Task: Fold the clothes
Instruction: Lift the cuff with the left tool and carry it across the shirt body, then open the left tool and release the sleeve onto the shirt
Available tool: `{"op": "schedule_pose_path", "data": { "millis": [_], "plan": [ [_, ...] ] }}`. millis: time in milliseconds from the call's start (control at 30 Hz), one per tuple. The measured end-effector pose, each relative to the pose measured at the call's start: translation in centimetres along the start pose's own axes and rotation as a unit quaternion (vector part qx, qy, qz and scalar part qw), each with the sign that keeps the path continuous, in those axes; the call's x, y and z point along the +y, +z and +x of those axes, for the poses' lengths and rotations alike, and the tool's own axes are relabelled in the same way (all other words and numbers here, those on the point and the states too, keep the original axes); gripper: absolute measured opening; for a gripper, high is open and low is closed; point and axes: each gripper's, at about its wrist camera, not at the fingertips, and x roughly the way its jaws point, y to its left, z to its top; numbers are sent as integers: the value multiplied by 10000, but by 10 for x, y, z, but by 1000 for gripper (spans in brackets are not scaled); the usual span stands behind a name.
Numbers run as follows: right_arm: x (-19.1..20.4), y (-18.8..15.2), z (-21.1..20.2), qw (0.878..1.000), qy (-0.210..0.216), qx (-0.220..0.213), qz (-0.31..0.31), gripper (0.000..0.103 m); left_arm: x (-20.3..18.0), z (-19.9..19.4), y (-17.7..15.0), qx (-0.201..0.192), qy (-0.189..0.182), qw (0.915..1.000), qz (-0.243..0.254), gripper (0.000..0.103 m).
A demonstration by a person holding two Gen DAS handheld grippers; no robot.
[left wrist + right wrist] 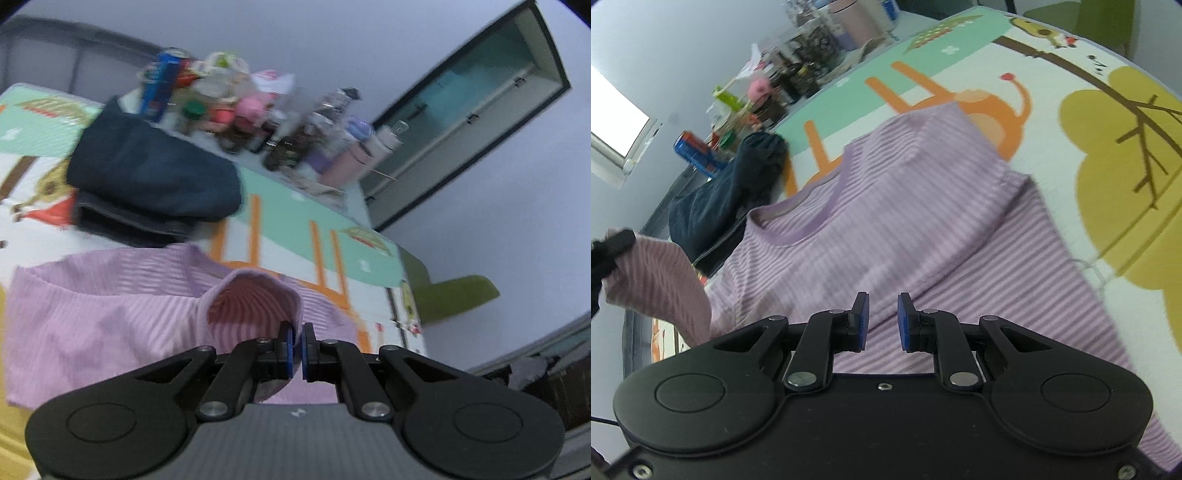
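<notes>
Here a sleeve of the striped lilac shirt (92, 314) is pinched in the closed left gripper (295, 334); the right gripper (882, 314), slightly parted, is held empty above the body, whose neckline is turned toward the bottles (809, 74).

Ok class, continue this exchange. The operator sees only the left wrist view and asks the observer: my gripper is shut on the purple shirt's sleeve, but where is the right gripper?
Observer: The right gripper hangs over the body of the shirt, jaws apart, with nothing between them.
Operator: Is my sleeve lifted?
Observer: Yes. In the right wrist view the left gripper holds the sleeve raised above the rest of the shirt.
Operator: Where is the collar?
Observer: The collar lies flat at the end of the shirt nearest the dark clothes.
</notes>
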Motion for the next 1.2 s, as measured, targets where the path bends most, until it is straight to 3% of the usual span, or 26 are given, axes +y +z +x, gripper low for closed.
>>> {"op": "schedule_pose_path", "data": {
  "millis": [233,767,867,933,1000,1200],
  "plan": [
    [-41,16,-15,9996,-51,-110,240,15,-54,41,-14,238,-112,9994,238,5],
    [-92,47,-20,9994,-77,-138,311,15,-125,145,-53,804,167,9934,797,8],
    [-100,51,-19,9994,-101,-117,325,15,-136,157,-57,876,159,9919,910,17],
    [-105,54,-17,9993,-112,-95,333,15,-146,164,-62,958,210,9898,1033,33],
    [-108,56,-16,9993,-114,-83,342,15,-156,169,-67,971,298,9873,1222,43],
    [-111,61,-11,9994,-65,-53,325,15,-170,171,-71,1051,364,9840,1391,58]
  ]
}}
